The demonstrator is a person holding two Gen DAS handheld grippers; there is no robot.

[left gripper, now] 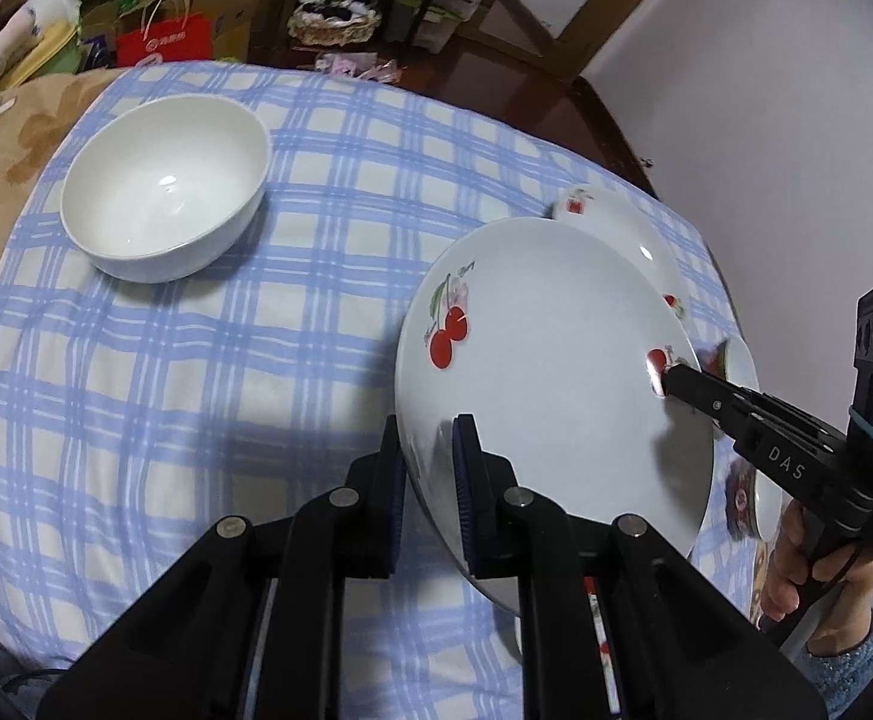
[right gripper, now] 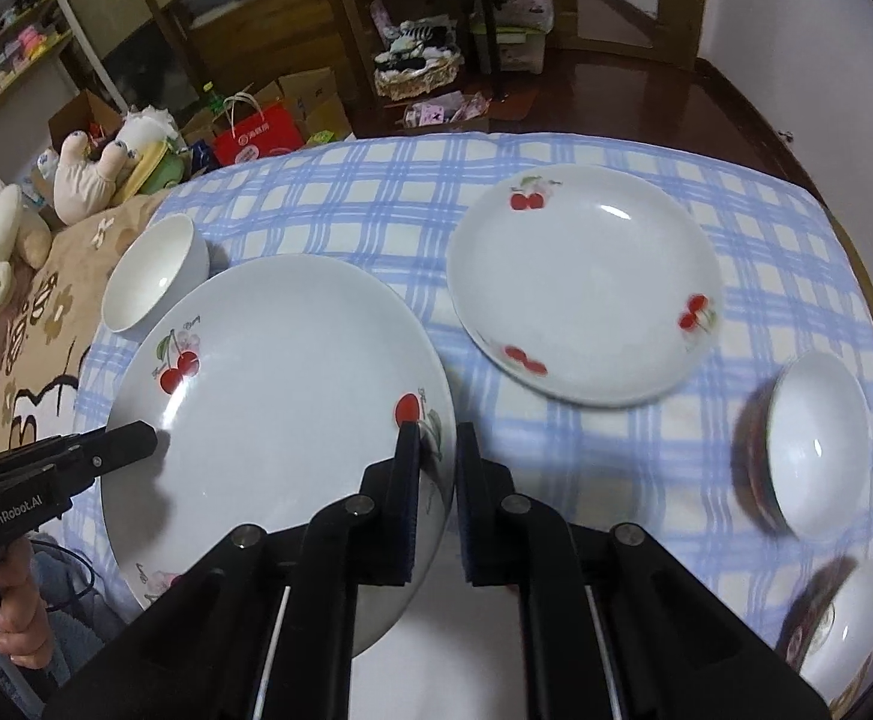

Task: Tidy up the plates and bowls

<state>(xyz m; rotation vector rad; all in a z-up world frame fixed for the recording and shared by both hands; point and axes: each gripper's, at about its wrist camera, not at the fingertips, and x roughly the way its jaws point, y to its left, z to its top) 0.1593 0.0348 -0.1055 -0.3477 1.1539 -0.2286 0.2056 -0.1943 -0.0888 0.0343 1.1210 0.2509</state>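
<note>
A large cherry-printed plate [right gripper: 280, 420] is held off the checked cloth [left gripper: 196, 372] by both grippers at once: the jaws of the left gripper [left gripper: 430, 468] are clenched on its near-left rim, and the jaws of the right gripper [right gripper: 438, 468] are clenched on the opposite rim, beside a printed cherry. The plate is seen tilted, its face turned up. At the edges of the two views, a hand [left gripper: 796, 570] in a fuzzy blue sleeve is seen around the right gripper's handle and another hand [right gripper: 16, 630] around the left one. To the right of the lifted plate, two dark-sided bowls with white insides, one [right gripper: 820, 450] nearer the middle and one [right gripper: 844, 618] at the lower edge, are seen blurred on the cloth. Beyond the lifted plate, a second cherry plate [right gripper: 586, 288] lies flat on the cloth, well apart from a plain white bowl [left gripper: 166, 186] standing upright at the far left. Farther back, soft toys [right gripper: 94, 168], a red paper bag [right gripper: 256, 132] and cardboard boxes are visible on the floor.
</note>
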